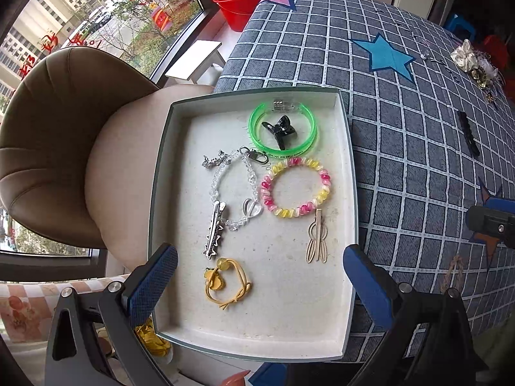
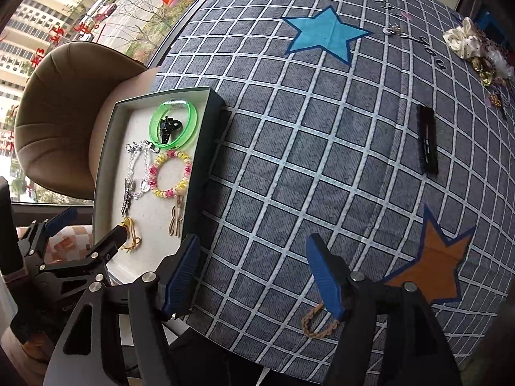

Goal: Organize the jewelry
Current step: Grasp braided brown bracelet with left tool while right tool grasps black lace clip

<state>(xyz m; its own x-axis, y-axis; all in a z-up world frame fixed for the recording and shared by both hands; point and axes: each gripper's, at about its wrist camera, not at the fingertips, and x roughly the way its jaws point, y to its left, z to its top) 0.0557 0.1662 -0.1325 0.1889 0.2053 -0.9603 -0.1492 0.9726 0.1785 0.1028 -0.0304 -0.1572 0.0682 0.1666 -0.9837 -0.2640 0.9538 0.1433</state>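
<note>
Jewelry lies in a shallow white-lined box [image 1: 349, 173] at the table's left edge. Inside: green bangle [image 1: 283, 128] at the far end with a black claw clip [image 1: 280, 130] inside its ring; clear bead chain [image 1: 236, 186] and pink-yellow bead bracelet [image 1: 297, 188] mid-box, side by side; silver hair clip [image 1: 214, 231] touching the chain; tan cut-out clip [image 1: 317, 238] just below the bracelet; yellow cord tie [image 1: 228, 284] nearest.

Left gripper [image 1: 260, 276] hangs over the near end, jaws wide open, nothing between them.

Right gripper [image 2: 254, 273] is over bare checked tablecloth [image 2: 289, 128] beside the box, jaws apart, empty. A brown braided loop [image 2: 317, 320] lies by its right finger. Black comb-like clip [image 2: 427, 140] and a heap of more pieces [image 2: 476, 51] lie well apart, far right.
</note>
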